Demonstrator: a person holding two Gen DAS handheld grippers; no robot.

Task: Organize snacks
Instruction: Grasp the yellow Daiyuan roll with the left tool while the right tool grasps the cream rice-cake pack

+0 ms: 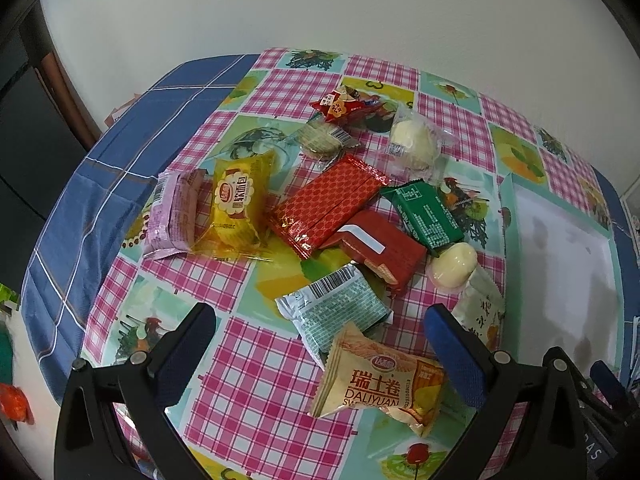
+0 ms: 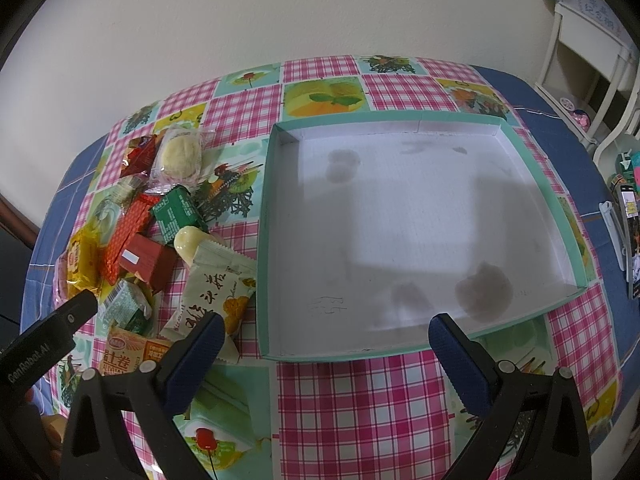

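Thirteen wrapped snacks (image 1: 344, 208) beside one tray (image 2: 400, 220), two gaping claws.

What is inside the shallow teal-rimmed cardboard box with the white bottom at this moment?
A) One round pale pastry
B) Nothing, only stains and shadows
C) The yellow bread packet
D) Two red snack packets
B: in the right wrist view the shallow teal-rimmed cardboard box holds no snack; the wrapped snacks lie beside it on the checked tablecloth.

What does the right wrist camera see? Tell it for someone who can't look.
An empty box with a white floor sits on a checked tablecloth. A pile of wrapped snacks lies left of it, and the open right gripper hovers near its front edge.
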